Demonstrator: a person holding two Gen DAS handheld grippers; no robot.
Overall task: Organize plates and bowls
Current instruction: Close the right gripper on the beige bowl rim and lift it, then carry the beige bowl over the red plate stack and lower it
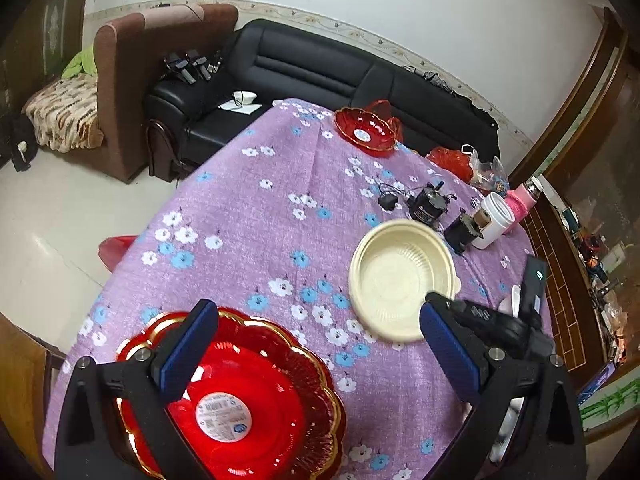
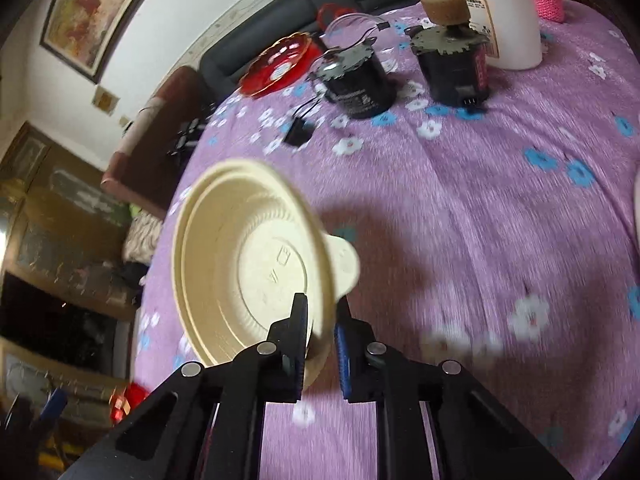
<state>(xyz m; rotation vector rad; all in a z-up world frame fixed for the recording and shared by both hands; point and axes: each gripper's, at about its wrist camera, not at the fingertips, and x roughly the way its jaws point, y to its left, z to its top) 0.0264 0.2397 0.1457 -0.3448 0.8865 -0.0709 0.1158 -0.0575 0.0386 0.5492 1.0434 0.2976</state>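
Note:
A cream plastic bowl (image 2: pixel 248 264) with a small tab handle is held by its rim in my right gripper (image 2: pixel 320 328), tilted above the purple flowered tablecloth (image 2: pixel 500 208). The same bowl (image 1: pixel 400 276) shows in the left wrist view, with the right gripper (image 1: pixel 476 316) at its near right edge. My left gripper (image 1: pixel 316 356) is open wide and empty above a large red plate with a gold scalloped rim (image 1: pixel 256 396). A second, smaller red plate (image 1: pixel 365 130) sits at the table's far side, also in the right wrist view (image 2: pixel 276 66).
Two black motor-like parts (image 2: pixel 356 84) (image 2: pixel 456 64), a small black adapter (image 2: pixel 298 132), a white jar (image 2: pixel 496 8) and a pink bottle (image 1: pixel 524 196) stand at the far right of the table. Red plastic bags (image 1: pixel 452 162) lie near them. A black sofa (image 1: pixel 320 72) is behind the table.

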